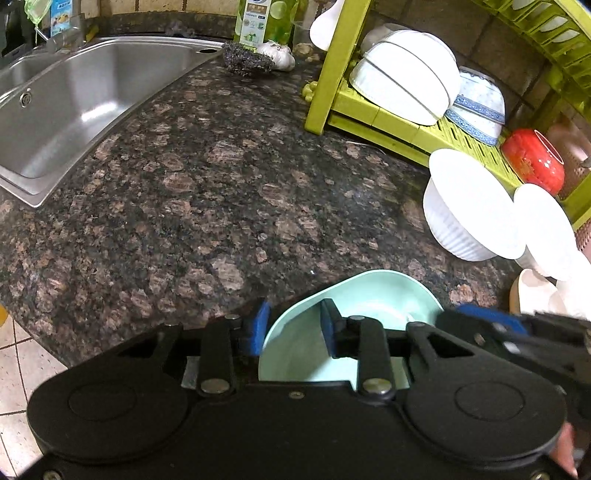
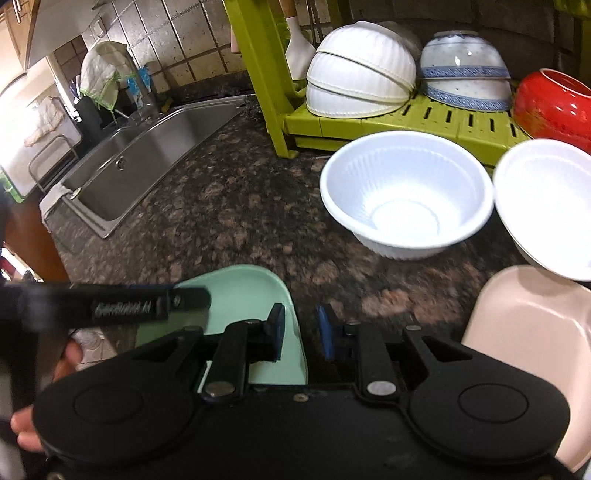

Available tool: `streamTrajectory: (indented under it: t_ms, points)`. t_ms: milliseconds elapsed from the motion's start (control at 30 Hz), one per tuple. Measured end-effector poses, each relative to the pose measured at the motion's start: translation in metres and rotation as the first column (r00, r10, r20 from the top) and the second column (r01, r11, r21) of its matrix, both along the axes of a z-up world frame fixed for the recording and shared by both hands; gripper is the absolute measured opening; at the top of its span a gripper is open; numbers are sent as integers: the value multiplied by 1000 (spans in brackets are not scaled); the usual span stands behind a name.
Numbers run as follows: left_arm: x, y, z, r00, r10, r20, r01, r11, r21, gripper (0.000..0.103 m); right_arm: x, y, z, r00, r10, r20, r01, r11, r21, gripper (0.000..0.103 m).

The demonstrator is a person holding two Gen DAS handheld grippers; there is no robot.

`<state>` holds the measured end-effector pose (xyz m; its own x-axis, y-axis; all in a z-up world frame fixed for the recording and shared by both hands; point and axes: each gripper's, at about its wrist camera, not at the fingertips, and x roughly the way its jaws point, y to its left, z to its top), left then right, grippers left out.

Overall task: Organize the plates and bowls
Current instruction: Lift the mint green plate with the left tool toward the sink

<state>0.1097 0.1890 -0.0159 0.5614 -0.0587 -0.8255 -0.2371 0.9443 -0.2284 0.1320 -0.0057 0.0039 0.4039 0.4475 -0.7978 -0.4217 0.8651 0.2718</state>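
Note:
A mint green plate (image 1: 354,295) (image 2: 243,288) lies at the near edge of the granite counter (image 1: 221,192). My left gripper (image 1: 293,326) grips its left rim, one blue pad outside the rim and one inside, shut on the plate. My right gripper (image 2: 301,332) straddles the plate's right rim, its jaws narrowed, with a small dark gap left at the outer pad. Each gripper shows blurred in the other's view. Two white ribbed bowls (image 2: 402,195) (image 2: 550,210) stand upright on the counter. A pale pink plate (image 2: 528,332) lies at the right.
A green dish rack (image 2: 406,122) at the back right holds upturned white bowls (image 2: 358,70), blue-patterned bowls (image 2: 461,70) and a red bowl (image 2: 550,103). A steel sink (image 1: 85,107) lies at the left. Soap bottle (image 1: 255,22), scourer (image 1: 247,59) and garlic (image 1: 277,53) sit behind.

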Motion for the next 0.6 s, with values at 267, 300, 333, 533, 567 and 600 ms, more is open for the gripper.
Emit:
streamTrajectory:
  t_ms: [267,300,333,533,567,600]
  points:
    - [-3,-3,4,999,-43,-10,43,999,10,39,-20,-25,8,998,-19,-61,21,999,33,27]
    - [-6,-2,6,999,-47,-4,47,999,3,40,-21,-25,7,998,-20,-66,21,999,25,26]
    - [-9,-2,9,998,-55,3,55,998,4,41,-22,-25,6,998,-22,-67,23,1000,19,26]
    - [-20,-9,16,993,-114,-8,114,992,57,43,-22,-23,-1,994,-27,-106,26,1000,-4,26]
    - [-20,-10,15,993,-117,-20,118,991,60,43,-23,-23,-2,994,-26,-109,25,1000,-6,26]
    - [-21,-9,13,993,-114,-30,116,991,59,43,-25,-24,-2,994,-25,-109,24,1000,-8,26]
